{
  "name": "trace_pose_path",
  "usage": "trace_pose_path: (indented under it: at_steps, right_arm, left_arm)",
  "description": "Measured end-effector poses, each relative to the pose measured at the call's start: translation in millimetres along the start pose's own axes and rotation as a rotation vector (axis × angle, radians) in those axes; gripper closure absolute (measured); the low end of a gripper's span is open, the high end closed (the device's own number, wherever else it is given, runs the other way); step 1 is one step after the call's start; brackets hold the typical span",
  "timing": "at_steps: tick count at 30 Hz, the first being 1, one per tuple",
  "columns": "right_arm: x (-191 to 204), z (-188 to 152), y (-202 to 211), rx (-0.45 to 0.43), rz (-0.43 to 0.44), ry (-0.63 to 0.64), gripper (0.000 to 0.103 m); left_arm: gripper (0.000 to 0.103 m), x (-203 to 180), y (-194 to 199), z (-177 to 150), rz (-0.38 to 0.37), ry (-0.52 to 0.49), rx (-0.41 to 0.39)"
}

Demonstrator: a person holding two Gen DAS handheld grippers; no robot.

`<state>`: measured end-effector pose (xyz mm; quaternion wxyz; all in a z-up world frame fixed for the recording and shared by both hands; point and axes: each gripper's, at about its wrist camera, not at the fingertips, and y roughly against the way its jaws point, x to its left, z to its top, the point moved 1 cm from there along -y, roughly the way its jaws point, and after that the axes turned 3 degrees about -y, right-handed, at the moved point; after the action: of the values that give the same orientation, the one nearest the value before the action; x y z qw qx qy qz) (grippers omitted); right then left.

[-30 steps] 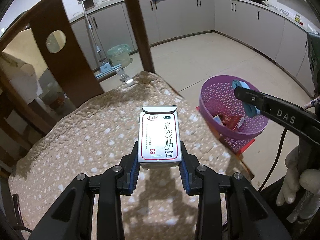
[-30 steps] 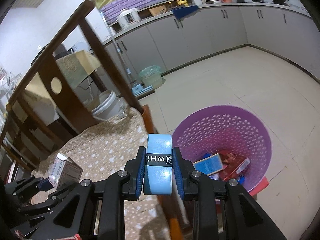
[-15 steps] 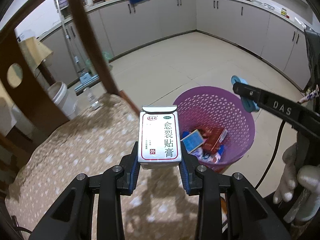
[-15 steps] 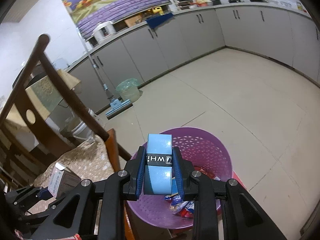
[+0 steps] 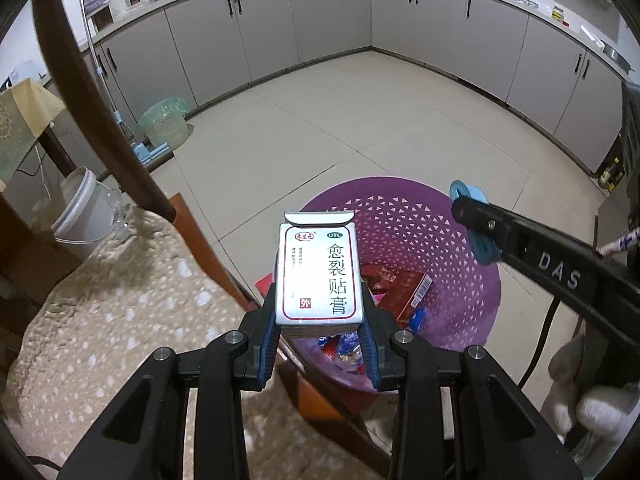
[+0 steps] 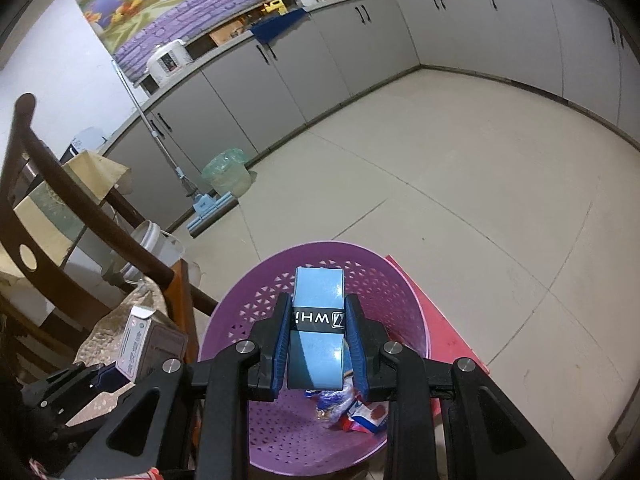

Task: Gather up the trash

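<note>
Two items pending: left gripper [image 5: 320,354] pinching medicine box [image 5: 319,270], right gripper [image 6: 318,354] pinching blue roll [image 6: 318,328], purple basket [image 6: 236,320] with earlier trash below both

A light blue box [image 6: 318,328] with a black band is clamped between the blue pads [image 6: 281,344] of the right gripper [image 6: 318,350], above the purple basket [image 6: 404,304]. Crumpled wrappers [image 6: 352,410] are seen on the basket's perforated bottom. A red mat [image 6: 448,336] is seen under the basket's right side, on the tiled floor [image 6: 460,184]. At lower left, a silver carton [image 6: 138,344] is held in the left gripper [image 6: 108,376], over the right edge of a speckled chair cushion [image 6: 116,316]. Behind, a mop [image 6: 188,184], a green-lined bin [image 6: 226,174] and a white bucket [image 6: 154,246] are seen before grey cabinets [image 6: 360,40].
</note>
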<state>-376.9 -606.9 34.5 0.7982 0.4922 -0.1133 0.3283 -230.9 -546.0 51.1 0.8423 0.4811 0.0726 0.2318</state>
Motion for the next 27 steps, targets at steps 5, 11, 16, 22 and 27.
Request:
trace_pose_path:
  at_steps: [5,11,16,22,27]
  right_arm:
    - [-6.2,0.3,-10.4,0.021,-0.017,-0.021,0.073]
    - [-2.5,2.7,-9.9,0.003,-0.031,-0.029,0.053]
    - [-1.2,4.3,-4.4,-0.007,-0.044,-0.03,0.051]
    - [5.8,2.5,8.8,-0.047,-0.064,0.017,0.044]
    - [22.9,-3.0,32.3,-0.15,-0.101,0.107,0.03]
  left_arm:
    - [0.064,3.1,-12.6,2.5,-0.008,0.006,0.015]
    - [0.034,13.7,-8.5,1.3,-0.012,0.044,-0.011]
    - [0.033,20.8,13.2,-5.3,-0.02,0.068,-0.048]
    - [0.027,30.9,55.1,-22.7,0.004,0.1,-0.132]
    - [0.019,34.7,100.3,-39.3,0.066,0.114,-0.238]
